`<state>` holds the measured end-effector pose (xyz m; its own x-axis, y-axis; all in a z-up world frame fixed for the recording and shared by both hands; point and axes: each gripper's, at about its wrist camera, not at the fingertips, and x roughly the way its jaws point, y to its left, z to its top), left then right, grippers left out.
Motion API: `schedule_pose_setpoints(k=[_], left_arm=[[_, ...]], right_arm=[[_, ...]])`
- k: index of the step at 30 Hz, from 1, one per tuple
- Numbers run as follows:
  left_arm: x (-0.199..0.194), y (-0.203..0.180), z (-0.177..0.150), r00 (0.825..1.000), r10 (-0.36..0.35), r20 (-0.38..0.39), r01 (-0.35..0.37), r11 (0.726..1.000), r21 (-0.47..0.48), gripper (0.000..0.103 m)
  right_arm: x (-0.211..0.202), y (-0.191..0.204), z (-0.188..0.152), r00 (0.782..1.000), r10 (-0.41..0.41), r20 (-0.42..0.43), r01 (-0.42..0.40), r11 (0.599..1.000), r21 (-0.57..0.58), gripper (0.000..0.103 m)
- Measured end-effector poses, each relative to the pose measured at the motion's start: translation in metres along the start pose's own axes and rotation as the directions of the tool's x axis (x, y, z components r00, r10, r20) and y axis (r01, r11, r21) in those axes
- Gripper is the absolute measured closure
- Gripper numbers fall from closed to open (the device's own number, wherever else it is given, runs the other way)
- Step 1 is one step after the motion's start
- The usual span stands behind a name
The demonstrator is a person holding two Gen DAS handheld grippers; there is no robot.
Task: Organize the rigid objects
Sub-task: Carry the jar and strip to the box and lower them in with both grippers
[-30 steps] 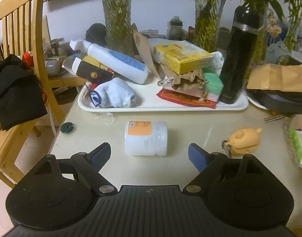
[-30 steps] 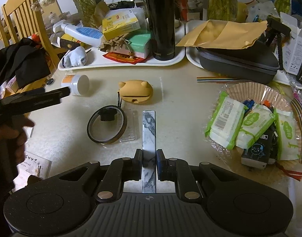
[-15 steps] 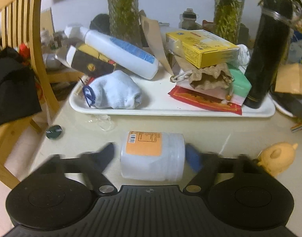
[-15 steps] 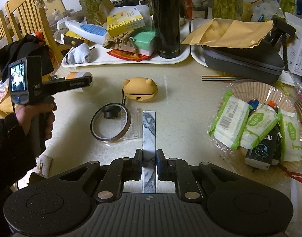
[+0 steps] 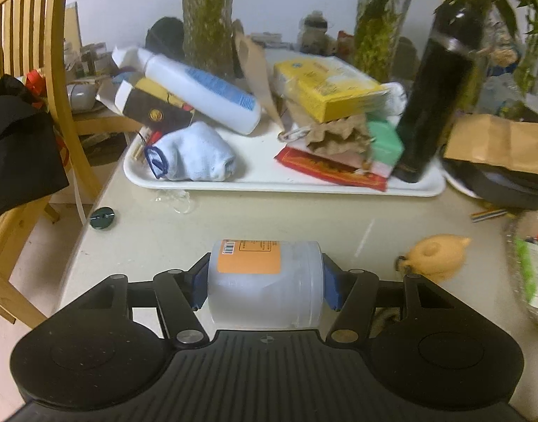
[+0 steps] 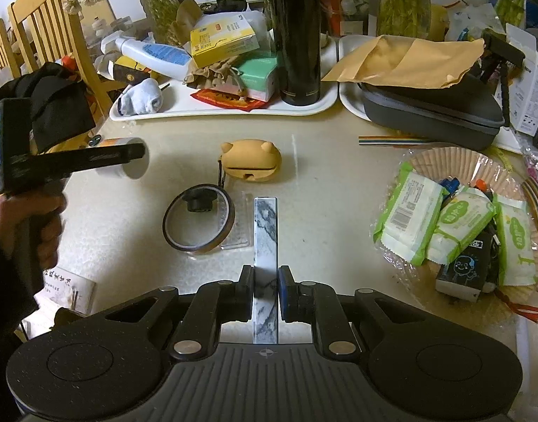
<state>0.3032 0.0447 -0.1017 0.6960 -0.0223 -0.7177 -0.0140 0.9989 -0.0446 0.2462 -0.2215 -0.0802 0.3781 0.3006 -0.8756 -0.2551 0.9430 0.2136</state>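
Between your left gripper's (image 5: pixel 265 281) blue pads sits the white plastic jar (image 5: pixel 265 283) with the orange label, lying on its side. A second ago the jaws stood wide with the jar well ahead on the tabletop (image 5: pixel 304 221); they have since been closing, and now one pad presses each flat end. Jaws: pinching the jar. Whether it has left the tabletop cannot be read from this view. The background is smeared, so the hand is likely in motion. Ahead lies the white tray (image 5: pixel 269 184), crowded with a lotion bottle (image 5: pixel 202 93), a rolled sock (image 5: pixel 195 156), a yellow box (image 5: pixel 325 91) and a black flask (image 5: pixel 434 105). Judgement: the grasp step is done; the jar is ready to carry, probably to the bare patch of tray behind the sock.

From the right wrist, your right gripper (image 6: pixel 266 293) has its jaws pressed against a narrow marble-patterned bar (image 6: pixel 266 239), which juts forward over the tabletop, same as a second ago. At left, your hand (image 6: pixel 26 218) holds the left gripper's handle, its fingers now reaching onto the jar. The tape ring (image 6: pixel 198 223) and the yellow animal-shaped case (image 6: pixel 251 160) lie untouched, just left of and beyond the bar. Judgement: both hands are loaded; two items await placing.
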Motion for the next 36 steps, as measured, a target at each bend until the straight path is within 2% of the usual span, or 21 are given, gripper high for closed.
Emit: schedule_pose_setpoints(k=[9, 26, 36], left_arm=[[-0.059, -0.014, -0.008, 0.999, -0.038, 0.031, 0.037, 0.999, 0.037, 0.044], [-0.15, -0.039, -0.034, 0.991, -0.129, 0.042, 0.124, 0.987, 0.105, 0.044], [-0.177, -0.053, -0.055, 0.983, -0.184, -0.014, 0.184, 0.975, 0.122, 0.044]], right_arm=[[-0.009, -0.001, -0.009, 1.0, -0.017, 0.008, 0.017, 1.0, 0.025, 0.086], [-0.038, 0.003, -0.043, 0.999, -0.005, 0.039, 0.004, 0.999, 0.05, 0.086], [-0.048, 0.006, -0.057, 0.999, 0.015, 0.045, -0.017, 0.999, 0.041, 0.086]])
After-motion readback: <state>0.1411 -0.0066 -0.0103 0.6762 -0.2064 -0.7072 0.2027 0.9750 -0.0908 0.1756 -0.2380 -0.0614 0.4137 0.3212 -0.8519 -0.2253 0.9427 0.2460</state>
